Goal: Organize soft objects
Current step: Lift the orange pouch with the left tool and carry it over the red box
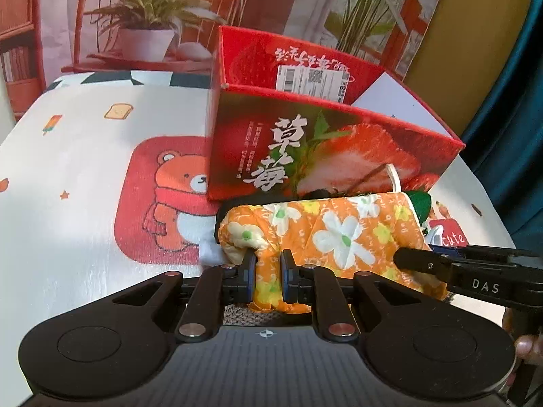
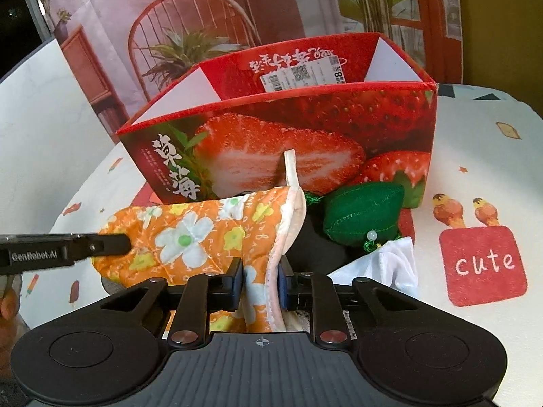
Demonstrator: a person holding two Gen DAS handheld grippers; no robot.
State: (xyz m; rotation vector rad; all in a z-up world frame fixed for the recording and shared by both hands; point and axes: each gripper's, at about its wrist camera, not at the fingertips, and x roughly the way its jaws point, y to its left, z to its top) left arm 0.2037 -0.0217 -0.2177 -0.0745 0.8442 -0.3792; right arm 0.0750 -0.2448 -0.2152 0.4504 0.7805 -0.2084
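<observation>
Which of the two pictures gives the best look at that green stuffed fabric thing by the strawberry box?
The right wrist view: the green stuffed fabric ornament shows nearly whole there, with its bead and tassel, in front of the red strawberry-printed cardboard box. In the left wrist view only a green sliver peeks out behind the orange flowered quilted oven mitt.

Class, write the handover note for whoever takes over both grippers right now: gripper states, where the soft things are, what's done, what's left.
Left gripper: shut on the orange floral mitt, near its thumb end.
Right gripper: shut on the same mitt at its white-trimmed cuff.
Mitt lies in front of the strawberry box. Green plush and white cloth lie on the table beside it.
Done: mitt gripped at both ends.
Left: probably lift it into the box, then the other soft items.
</observation>
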